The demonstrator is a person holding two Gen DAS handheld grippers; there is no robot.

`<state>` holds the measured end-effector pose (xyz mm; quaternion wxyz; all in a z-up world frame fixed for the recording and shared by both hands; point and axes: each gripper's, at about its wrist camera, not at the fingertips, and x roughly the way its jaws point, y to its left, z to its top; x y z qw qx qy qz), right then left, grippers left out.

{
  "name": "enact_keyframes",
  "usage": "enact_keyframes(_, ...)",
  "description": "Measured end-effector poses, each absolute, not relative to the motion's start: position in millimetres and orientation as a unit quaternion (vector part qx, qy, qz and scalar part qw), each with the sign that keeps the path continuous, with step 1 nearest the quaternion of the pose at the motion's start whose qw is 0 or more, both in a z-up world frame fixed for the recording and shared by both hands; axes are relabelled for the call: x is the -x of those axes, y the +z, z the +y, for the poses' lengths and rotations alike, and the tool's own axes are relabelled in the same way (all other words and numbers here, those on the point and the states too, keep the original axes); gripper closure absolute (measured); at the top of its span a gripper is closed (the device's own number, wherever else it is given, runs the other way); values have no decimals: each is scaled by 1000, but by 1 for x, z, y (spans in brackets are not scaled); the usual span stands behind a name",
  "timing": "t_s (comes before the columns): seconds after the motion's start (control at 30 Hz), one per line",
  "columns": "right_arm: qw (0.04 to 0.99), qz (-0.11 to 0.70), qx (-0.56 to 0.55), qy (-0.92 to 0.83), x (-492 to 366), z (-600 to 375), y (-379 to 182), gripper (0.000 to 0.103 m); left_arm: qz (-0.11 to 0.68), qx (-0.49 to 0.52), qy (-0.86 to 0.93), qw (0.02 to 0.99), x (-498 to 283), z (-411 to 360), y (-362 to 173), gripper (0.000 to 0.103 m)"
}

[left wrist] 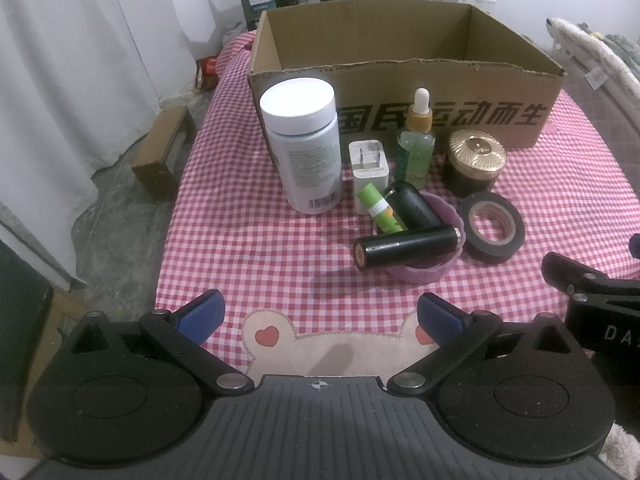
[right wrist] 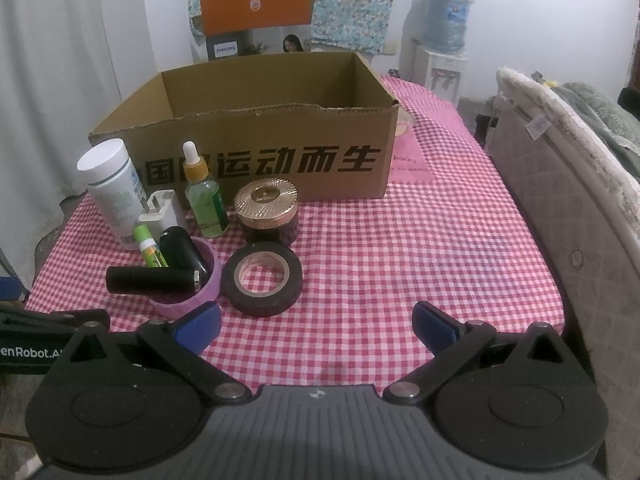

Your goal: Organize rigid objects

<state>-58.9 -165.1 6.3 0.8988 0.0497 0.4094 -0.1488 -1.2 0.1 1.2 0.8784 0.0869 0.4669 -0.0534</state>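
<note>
Just above the frame's centre in the left view, the black cylindrical tube (left wrist: 406, 247) lay crosswise over the purple plastic bowl (left wrist: 424, 270), straight ahead of the empty, wide-open left tool (left wrist: 320, 318), nearer it than the equally open right tool (right wrist: 316, 326).

This was a lived-in home, likely a bedroom. A counter (right wrist: 420, 248) wore a red-and-white checked cloth with a cartoon bear patch (left wrist: 332, 340). A quilted mattress (right wrist: 560, 208) heaped with blankets stood just beside it on the right. White curtains (left wrist: 72, 80) hung down to a worn floor, a water dispenser (right wrist: 440, 56) with its blue bottle stood against the far wall, and floral fabric (right wrist: 360, 4) hung behind it.
</note>
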Motion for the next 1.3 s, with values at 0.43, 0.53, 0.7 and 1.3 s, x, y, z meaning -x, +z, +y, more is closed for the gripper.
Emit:
enact_keyframes(0.43, 911, 382, -42, -152, 56, -172, 12, 0, 474, -93, -58, 874, -5, -4, -3, 0)
enact_keyframes(0.53, 914, 377, -36, -142, 54, -177, 14, 0, 475, -93, -64, 873, -8, -5, -5, 0)
enact_keyframes(0.7, 931, 350, -12, -108, 56, -193, 30, 0, 439, -101, -93, 888, -6, -6, 4, 0)
enact_keyframes(1.3, 916, 362, -150, 84, 23, -220, 18, 34, 417, -80, -216, 879, -28, 4, -2, 21)
